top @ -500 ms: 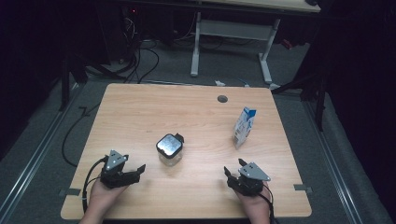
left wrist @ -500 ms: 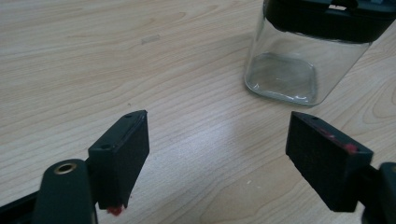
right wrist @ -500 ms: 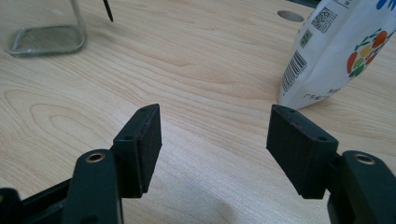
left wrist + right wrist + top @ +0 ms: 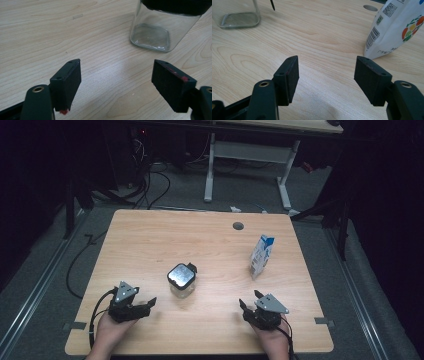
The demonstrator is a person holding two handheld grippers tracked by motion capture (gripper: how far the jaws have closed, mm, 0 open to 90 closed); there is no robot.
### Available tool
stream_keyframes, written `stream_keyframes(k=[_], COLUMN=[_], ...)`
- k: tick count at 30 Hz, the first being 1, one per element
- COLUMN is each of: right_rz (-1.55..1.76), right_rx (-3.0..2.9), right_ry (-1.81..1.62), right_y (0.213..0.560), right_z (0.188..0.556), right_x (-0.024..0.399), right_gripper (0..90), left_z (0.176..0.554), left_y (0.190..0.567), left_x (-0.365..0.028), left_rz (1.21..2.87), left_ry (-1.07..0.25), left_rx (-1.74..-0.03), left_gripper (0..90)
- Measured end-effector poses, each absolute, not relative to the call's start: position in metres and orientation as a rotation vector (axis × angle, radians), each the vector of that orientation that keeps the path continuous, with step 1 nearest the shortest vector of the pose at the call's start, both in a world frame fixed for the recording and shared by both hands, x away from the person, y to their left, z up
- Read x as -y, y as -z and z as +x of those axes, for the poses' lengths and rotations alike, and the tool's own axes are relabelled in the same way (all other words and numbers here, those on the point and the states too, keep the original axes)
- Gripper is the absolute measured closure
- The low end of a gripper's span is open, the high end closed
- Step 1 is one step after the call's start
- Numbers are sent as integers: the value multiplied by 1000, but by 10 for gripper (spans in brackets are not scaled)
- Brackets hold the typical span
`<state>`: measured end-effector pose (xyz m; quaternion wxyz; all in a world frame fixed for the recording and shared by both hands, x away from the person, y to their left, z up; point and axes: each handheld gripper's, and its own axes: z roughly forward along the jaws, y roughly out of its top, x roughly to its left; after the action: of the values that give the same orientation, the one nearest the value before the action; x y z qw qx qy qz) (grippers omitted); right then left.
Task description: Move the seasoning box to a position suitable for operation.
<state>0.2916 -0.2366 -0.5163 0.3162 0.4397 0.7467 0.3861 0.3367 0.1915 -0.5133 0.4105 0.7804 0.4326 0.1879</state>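
Black jaws on my left gripper [image 4: 148,303] stand apart with only bare wood between them, and my right gripper [image 4: 248,302] is spread the same way over the table [image 4: 150,245], holding nothing. From my left gripper the glass jar [image 4: 181,279] with its dark lid stands near at about one o'clock, untouched; from my right gripper the white-and-blue carton [image 4: 261,256] stands upright at about twelve o'clock, apart from it.

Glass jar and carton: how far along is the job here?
Nothing looks done yet. The glass jar stands mid-table with its black lid on; the carton stands upright, apart from it. In hand: nothing. The left gripper and right gripper are both open and empty, near the table's front edge. Left: reaching and grasping; the jar lies nearest the left gripper, the carton nearest the right.
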Motion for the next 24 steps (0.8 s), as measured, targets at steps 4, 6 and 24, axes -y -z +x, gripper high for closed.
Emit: stream_keyframes(k=[4, 6, 24], right_rz=[1159, 1154, 1136], right_rx=[-1972, -1974, -1992], right_ry=[-1011, -1010, -1006], right_y=[517, 517, 519], right_z=[292, 292, 292], right_x=[236, 236, 234], right_gripper=[364, 364, 364], left_z=[337, 339, 343], left_y=[512, 511, 517], left_x=[-195, -197, -208], left_rz=[1922, 1908, 1849], left_ry=[-453, -419, -370], left_rx=[-1092, -1090, -1083], left_gripper=[247, 248, 230])
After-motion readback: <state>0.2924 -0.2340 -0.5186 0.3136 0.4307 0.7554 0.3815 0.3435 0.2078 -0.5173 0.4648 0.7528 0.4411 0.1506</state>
